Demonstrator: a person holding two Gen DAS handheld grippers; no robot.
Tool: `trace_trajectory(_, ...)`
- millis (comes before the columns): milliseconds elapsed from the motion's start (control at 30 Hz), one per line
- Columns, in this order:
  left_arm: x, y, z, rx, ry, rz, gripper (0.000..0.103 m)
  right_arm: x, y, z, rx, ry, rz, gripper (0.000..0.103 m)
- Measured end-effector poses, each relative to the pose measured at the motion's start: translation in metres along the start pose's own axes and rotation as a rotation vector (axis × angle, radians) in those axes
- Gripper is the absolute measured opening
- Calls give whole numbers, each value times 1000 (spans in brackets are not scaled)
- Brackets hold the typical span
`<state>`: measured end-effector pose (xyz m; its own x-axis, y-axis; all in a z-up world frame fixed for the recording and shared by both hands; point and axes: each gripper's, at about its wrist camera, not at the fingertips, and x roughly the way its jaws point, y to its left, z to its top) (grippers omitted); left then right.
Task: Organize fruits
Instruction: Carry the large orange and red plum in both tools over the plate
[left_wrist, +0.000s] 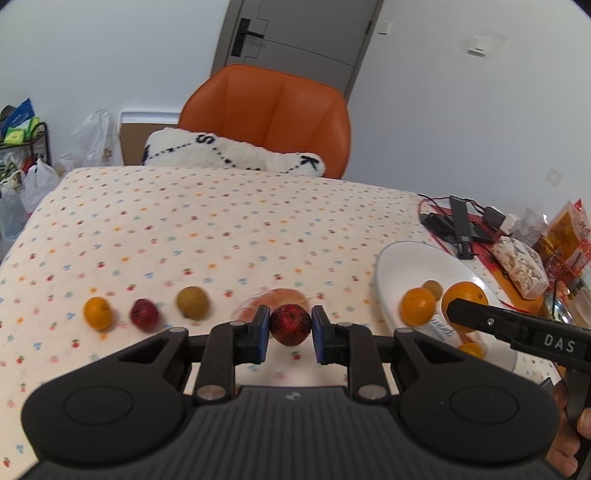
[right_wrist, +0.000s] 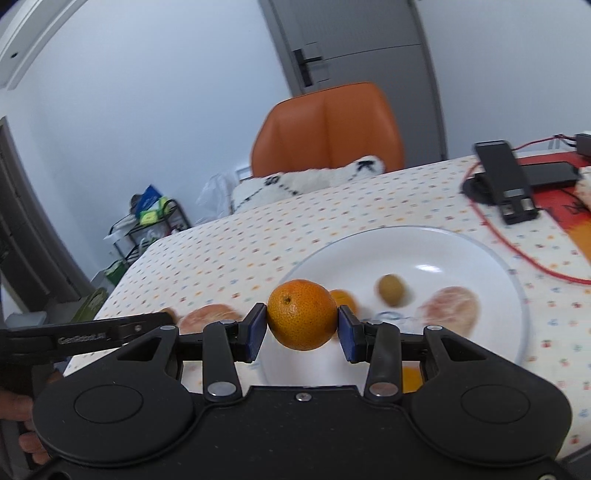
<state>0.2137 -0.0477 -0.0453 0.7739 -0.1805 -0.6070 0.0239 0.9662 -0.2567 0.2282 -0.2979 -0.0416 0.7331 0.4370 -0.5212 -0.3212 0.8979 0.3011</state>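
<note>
Clamped across its widest part in the left tongs (left_wrist: 290, 325), a dark red plum (left_wrist: 290, 324) hangs above the table (left_wrist: 221, 229); soft-skinned, it probably bruises easily. Right tongs (right_wrist: 302, 320) pinch a firm tangerine (right_wrist: 302, 319) over the white plate (right_wrist: 480, 258).

The place was a room in a home, probably a dining corner. A table (left_wrist: 221, 221) carried a cloth with small printed cherries and flowers. Behind it stood an orange chair (left_wrist: 273, 110) with a white cushion (left_wrist: 229, 151). A grey door (left_wrist: 295, 33) was in the white wall. In the corner, a small rack (right_wrist: 155, 218) and plastic bags (left_wrist: 33, 184) held household things.
</note>
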Motion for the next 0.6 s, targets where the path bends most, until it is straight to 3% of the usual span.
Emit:
trace_trajectory(233, 3, -27, 5, 29, -8, -31, 22, -8, -28, 4, 38, -23, -49, 39)
trace_trajectory(600, 13, -58, 11, 82, -2, -60, 22, 1, -44, 3, 64, -16, -42, 40)
